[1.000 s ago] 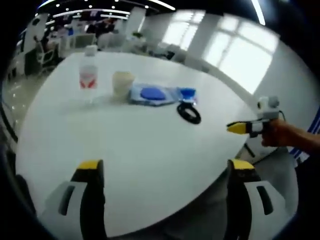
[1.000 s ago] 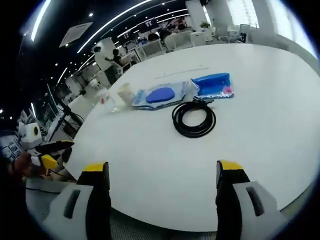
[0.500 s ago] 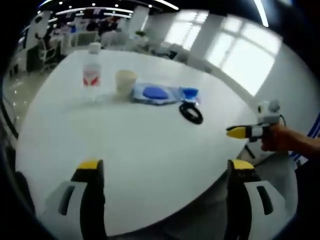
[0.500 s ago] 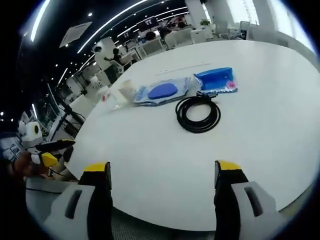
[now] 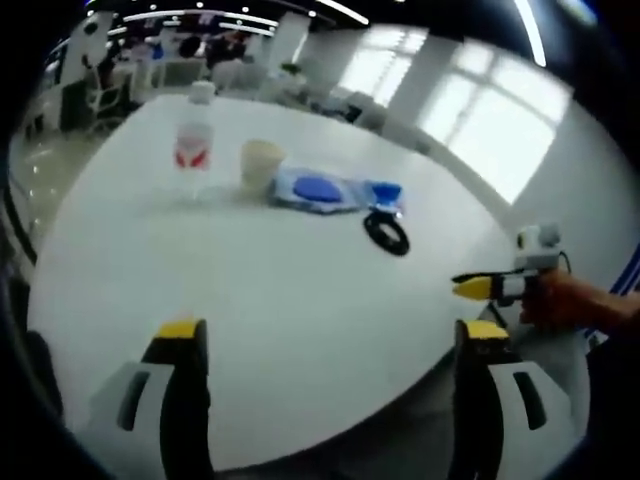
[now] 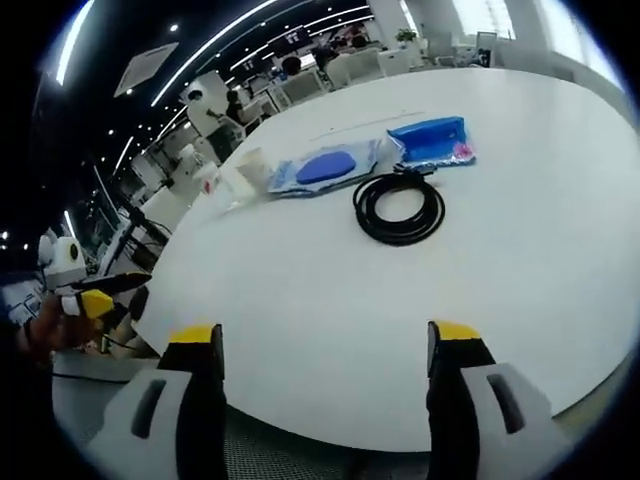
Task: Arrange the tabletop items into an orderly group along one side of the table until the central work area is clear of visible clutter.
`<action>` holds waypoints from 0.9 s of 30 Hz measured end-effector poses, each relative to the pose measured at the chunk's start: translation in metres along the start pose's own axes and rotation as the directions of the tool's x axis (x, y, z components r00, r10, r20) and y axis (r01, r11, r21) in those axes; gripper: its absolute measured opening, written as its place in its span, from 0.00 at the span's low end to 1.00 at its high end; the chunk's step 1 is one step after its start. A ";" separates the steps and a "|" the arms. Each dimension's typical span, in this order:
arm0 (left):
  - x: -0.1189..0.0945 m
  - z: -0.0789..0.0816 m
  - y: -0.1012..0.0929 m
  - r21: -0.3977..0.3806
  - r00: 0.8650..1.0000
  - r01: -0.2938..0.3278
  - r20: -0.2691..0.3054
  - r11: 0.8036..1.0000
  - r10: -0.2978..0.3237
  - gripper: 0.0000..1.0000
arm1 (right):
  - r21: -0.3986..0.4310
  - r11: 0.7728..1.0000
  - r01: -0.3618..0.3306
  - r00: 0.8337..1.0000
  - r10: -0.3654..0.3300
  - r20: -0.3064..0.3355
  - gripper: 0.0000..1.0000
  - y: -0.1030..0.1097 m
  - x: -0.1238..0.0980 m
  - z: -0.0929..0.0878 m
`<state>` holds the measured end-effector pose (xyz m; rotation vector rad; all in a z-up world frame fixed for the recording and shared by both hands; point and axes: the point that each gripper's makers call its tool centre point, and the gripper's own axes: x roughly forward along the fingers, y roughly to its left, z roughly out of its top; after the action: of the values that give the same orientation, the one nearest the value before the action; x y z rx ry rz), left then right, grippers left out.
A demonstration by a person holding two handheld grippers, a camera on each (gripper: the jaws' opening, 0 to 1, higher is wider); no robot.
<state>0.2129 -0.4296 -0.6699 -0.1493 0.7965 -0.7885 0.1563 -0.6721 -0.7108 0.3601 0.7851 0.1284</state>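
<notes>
The coiled black cable (image 6: 399,209) lies at twelve o'clock from the empty, spread-jawed right gripper (image 6: 325,345), nearer than the equally spread left gripper (image 5: 330,340).

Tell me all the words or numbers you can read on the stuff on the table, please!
None can be read.
Water bottle: it has a red and white label, but the print is too blurred to read.
Blue packet: it has a pink patch at one corner; any print is too small to read.
Clear bag with the blue disc, cup and black cable coil: no writing visible.
</notes>
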 end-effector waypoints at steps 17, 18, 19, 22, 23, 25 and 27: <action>0.021 0.053 0.068 0.046 0.982 -0.172 0.084 0.984 0.168 0.99 | 0.015 1.000 -0.007 1.000 0.007 -0.009 0.77 0.004 -0.011 -0.008; 0.025 0.061 0.074 0.050 0.980 -0.183 0.092 0.982 0.178 0.98 | 0.012 1.000 -0.009 1.000 0.009 -0.012 0.77 0.005 -0.012 -0.009; 0.029 0.070 0.083 0.053 0.976 -0.200 0.101 0.978 0.194 0.97 | 0.008 1.000 -0.010 1.000 0.010 -0.013 0.77 0.006 -0.013 -0.009; 0.038 0.093 0.101 0.054 0.963 -0.242 0.136 0.969 0.233 0.93 | -0.005 1.000 -0.010 1.000 0.010 -0.008 0.76 0.009 -0.013 -0.006; 0.039 0.100 0.104 0.058 0.958 -0.253 0.151 0.966 0.242 0.92 | -0.009 1.000 -0.010 1.000 0.010 -0.008 0.75 0.010 -0.013 -0.006; 0.046 0.113 0.112 0.064 0.953 -0.269 0.163 0.961 0.256 0.89 | -0.011 1.000 -0.008 1.000 0.008 -0.012 0.75 0.010 -0.014 -0.007; 0.052 0.124 0.119 0.062 0.948 -0.283 0.173 0.957 0.269 0.88 | -0.008 1.000 -0.007 1.000 0.007 -0.015 0.75 0.011 -0.014 -0.008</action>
<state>0.3896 -0.4004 -0.6607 -0.0223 0.6109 -0.5357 0.1407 -0.6635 -0.7026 0.3549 0.7976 0.1406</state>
